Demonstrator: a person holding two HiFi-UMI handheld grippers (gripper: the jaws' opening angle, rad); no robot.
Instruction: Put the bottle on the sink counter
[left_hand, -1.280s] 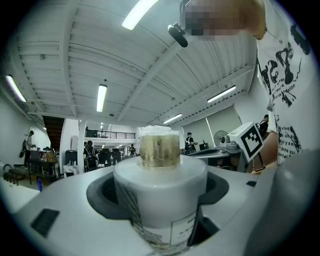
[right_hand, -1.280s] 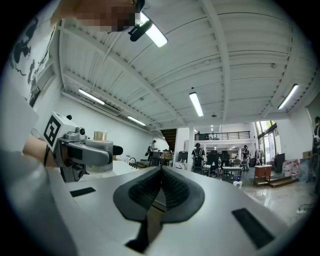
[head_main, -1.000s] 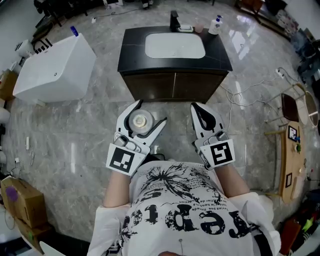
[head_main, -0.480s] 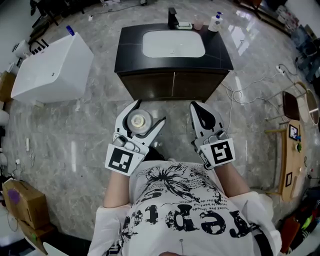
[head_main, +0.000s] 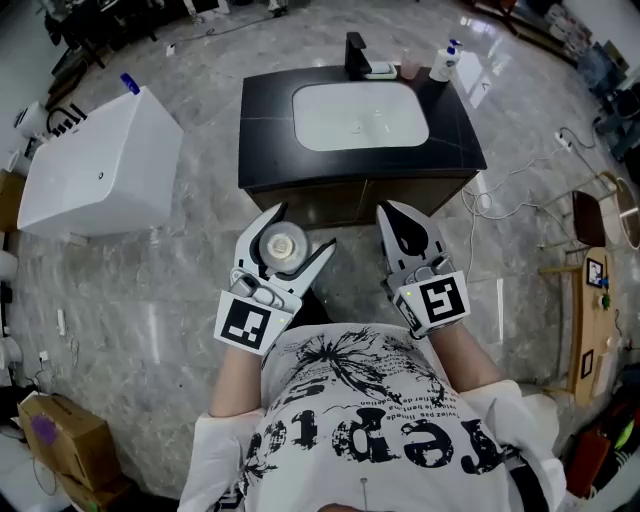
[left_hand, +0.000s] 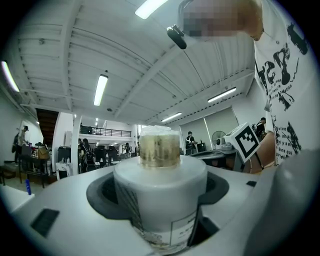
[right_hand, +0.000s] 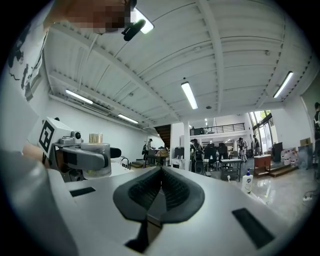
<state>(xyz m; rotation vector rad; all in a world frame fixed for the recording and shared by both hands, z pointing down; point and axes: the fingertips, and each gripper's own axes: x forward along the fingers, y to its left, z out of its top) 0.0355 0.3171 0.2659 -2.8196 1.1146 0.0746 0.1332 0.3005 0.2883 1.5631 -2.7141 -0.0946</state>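
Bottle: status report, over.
Left claw shut on bottle, upright. Right claw shut, empty. Sink counter ahead, not reached; its left side bare.

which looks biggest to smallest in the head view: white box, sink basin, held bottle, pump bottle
1. white box
2. sink basin
3. bottle in the left gripper
4. pump bottle on the counter
The held bottle is nearer the camera, so the two bottles' true order is unsure.
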